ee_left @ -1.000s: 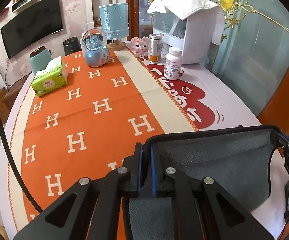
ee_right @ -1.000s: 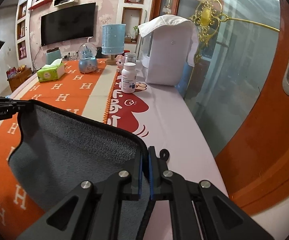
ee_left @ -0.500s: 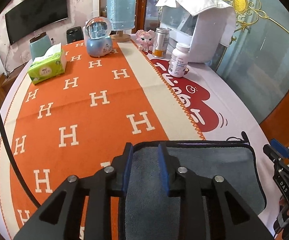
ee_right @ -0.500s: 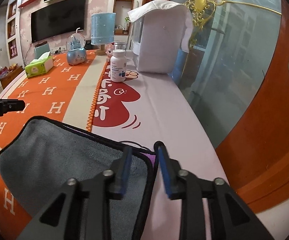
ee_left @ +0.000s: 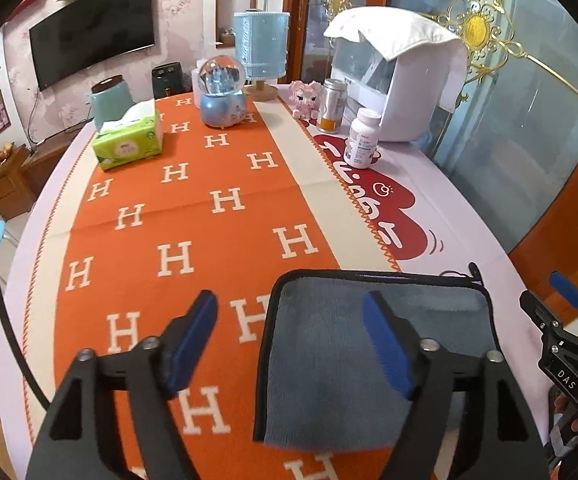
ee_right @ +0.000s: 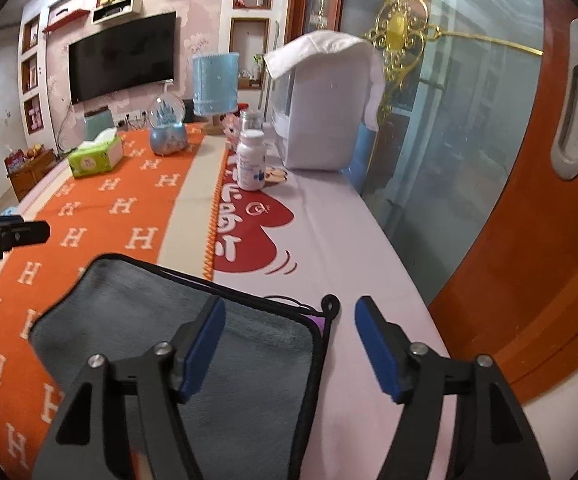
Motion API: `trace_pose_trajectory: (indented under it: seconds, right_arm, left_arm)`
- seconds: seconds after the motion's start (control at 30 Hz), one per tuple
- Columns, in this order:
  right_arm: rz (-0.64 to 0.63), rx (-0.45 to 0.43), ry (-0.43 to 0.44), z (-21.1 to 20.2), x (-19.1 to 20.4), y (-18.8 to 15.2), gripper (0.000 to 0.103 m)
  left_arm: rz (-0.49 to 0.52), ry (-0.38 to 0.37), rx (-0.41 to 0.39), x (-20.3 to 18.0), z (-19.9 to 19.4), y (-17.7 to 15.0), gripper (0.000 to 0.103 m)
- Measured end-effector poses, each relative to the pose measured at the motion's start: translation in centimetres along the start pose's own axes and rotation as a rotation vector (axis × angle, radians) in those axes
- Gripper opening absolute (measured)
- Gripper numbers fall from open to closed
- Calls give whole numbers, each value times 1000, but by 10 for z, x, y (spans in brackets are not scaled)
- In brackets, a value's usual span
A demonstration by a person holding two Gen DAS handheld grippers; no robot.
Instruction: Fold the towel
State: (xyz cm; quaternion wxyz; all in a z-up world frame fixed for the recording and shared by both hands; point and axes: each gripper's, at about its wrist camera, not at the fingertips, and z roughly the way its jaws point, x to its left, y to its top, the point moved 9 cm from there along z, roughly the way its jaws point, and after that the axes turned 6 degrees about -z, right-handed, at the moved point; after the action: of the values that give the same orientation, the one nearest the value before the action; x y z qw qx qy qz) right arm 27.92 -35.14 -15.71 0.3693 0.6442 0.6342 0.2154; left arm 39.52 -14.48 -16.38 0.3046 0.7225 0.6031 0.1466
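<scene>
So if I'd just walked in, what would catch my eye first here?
Probably the bright orange table runner patterned with white H letters, stretching down the table. On its near end lies a folded grey towel with black trim, with two open blue-padded tongs over it: the left tongs and the right tongs. At the far end a glass snow globe stands.

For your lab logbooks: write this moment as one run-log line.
towel: folded, flat on table | left hand-held gripper: open, above towel | right hand-held gripper: open, above towel corner

Each black hand-held gripper has blue pads, silver screws.
</scene>
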Motion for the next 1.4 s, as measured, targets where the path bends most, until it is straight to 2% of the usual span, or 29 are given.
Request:
trace_pose_trajectory:
  seconds: [0.13, 0.27, 0.47, 0.8, 1.0, 1.23, 1.4]
  right_arm:
    - [4, -31, 21, -25, 9, 4, 76]
    - [13, -46, 46, -49, 19, 1, 92]
    - [21, -62, 60, -87, 35, -16, 101]
    - [51, -56, 116, -149, 65, -62, 103]
    - [75, -32, 156, -185, 83, -87, 103]
    - [109, 66, 193, -218, 95, -119, 103]
    - [105, 116, 206, -238, 102, -133, 103]
  left_arm:
    - [-15, 23, -2, 7, -26, -10, 92]
    - [-52, 34, -2, 19, -53, -27, 99]
    - [-87, 48, -27, 37, -97, -60, 101]
    - [-103, 118, -40, 61, -167, -124, 102]
    - [-139, 122, -43, 71, -210, -162, 102]
    - [-190, 190, -53, 85, -257, -205, 102]
    - [-255, 164, -46, 90, -285, -227, 102]
